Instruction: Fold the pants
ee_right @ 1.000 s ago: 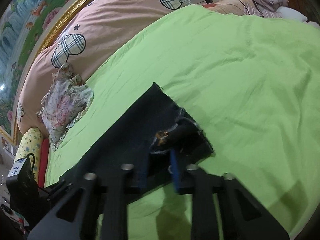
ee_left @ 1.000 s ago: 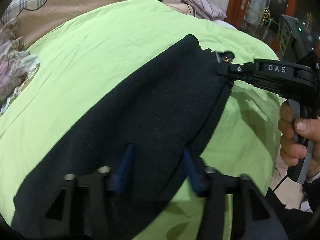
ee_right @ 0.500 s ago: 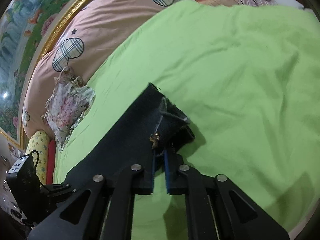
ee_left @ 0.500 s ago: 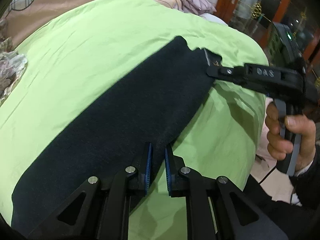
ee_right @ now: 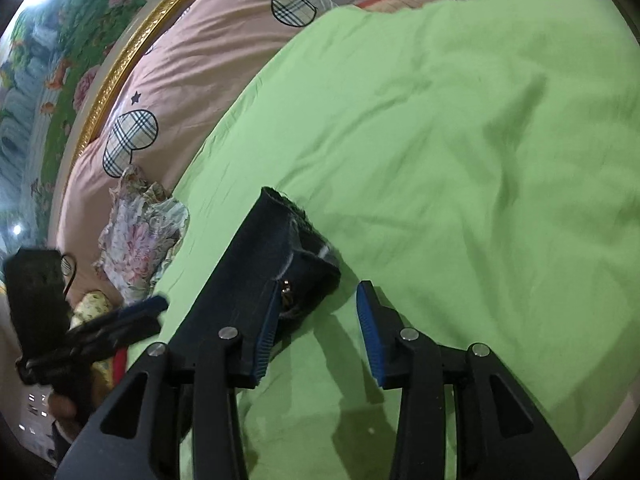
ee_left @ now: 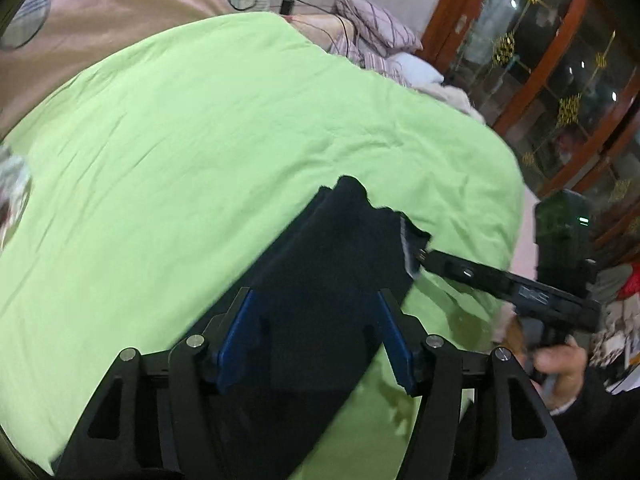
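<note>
The dark navy pants (ee_left: pixel 320 280) lie in a long strip on the green bedspread (ee_left: pixel 200 140). My left gripper (ee_left: pixel 316 336) is open, its blue fingers spread above the cloth. My right gripper (ee_right: pixel 318 328) is open at the waistband end (ee_right: pixel 308 276), where a small brass button shows; its left finger (ee_right: pixel 266 336) touches the cloth. In the left wrist view the right gripper (ee_left: pixel 424 258) sits at the pants' far corner. In the right wrist view the left gripper (ee_right: pixel 148 310) shows at the left, off the pants.
A pink quilt with plaid hearts (ee_right: pixel 200 60) and a floral pillow (ee_right: pixel 136 240) lie at the bed's head. Striped bedding (ee_left: pixel 376 36) and a black charger with cable (ee_left: pixel 286 4) are at the far side. A wooden glass cabinet (ee_left: pixel 560 80) stands beyond the bed edge.
Both grippers were shut on the pants' edge half a second ago and have opened, letting the cloth go. The pants now lie narrower, as a folded strip.
</note>
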The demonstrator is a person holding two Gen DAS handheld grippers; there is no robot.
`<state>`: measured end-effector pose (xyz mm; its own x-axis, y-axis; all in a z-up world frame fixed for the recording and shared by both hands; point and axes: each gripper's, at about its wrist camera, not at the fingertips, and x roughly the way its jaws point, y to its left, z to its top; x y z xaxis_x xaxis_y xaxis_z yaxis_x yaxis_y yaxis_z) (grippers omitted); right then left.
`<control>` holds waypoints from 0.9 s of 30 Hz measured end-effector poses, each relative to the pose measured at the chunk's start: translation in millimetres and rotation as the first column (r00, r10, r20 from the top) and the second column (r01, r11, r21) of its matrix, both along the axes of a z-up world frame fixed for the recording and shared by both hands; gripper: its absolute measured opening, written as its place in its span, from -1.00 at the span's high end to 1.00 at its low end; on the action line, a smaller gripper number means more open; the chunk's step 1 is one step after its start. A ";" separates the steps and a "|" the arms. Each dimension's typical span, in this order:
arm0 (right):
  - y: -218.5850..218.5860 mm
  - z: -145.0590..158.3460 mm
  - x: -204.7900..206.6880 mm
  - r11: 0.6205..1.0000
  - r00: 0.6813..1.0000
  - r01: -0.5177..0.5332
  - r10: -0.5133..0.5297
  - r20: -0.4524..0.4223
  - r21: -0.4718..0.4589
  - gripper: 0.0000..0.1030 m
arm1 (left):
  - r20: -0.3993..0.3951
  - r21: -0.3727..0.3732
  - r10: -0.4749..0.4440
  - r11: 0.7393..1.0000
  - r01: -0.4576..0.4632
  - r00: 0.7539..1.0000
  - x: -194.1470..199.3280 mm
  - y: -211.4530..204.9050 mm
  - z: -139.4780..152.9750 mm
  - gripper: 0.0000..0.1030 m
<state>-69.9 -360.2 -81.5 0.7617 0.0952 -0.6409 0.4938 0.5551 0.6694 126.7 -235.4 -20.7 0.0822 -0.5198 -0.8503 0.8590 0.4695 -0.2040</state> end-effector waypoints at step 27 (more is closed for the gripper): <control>5.8 -18.7 21.3 0.996 0.987 -0.074 0.068 0.147 0.041 0.72 | -0.408 -0.088 -0.035 0.996 -0.001 0.912 75.7 -56.2 -70.2 0.64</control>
